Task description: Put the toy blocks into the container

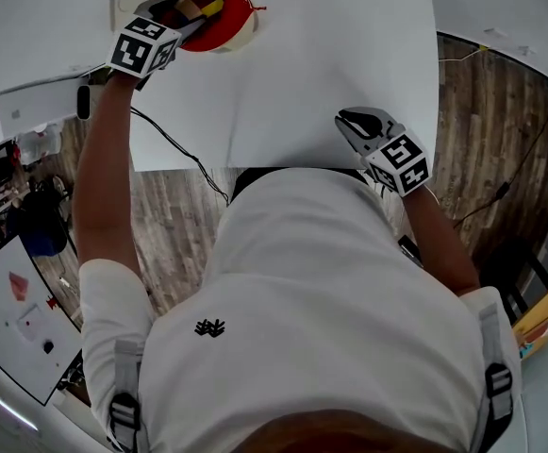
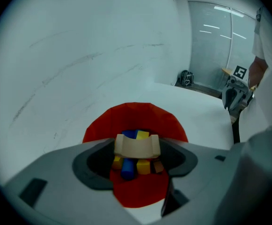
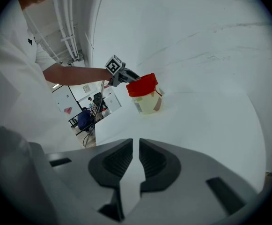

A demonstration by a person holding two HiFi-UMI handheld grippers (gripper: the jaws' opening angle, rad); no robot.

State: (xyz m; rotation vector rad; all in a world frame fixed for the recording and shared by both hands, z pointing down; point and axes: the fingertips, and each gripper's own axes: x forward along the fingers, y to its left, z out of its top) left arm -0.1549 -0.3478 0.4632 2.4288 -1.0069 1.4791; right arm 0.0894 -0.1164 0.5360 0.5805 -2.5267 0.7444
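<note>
Left tongs [image 2: 137, 157] grip a beige arch block [image 2: 137, 146] above the red container [image 2: 135, 118]. Right tongs [image 3: 136, 146] are closed and empty.

My bare left arm [image 1: 104, 159] is stretched far forward, and its grey two-jaw left gripper [image 1: 193, 12] points steeply down. Its jaws stand wide, clamped on a beige wooden arch block [image 2: 137, 146] that spans the gap between them. My right arm [image 1: 439, 234] is bent close to my body, with the grey two-jaw right gripper [image 1: 347, 121] tilted gently down. Its jaws are drawn together to a thin slit, with nothing between them.
</note>
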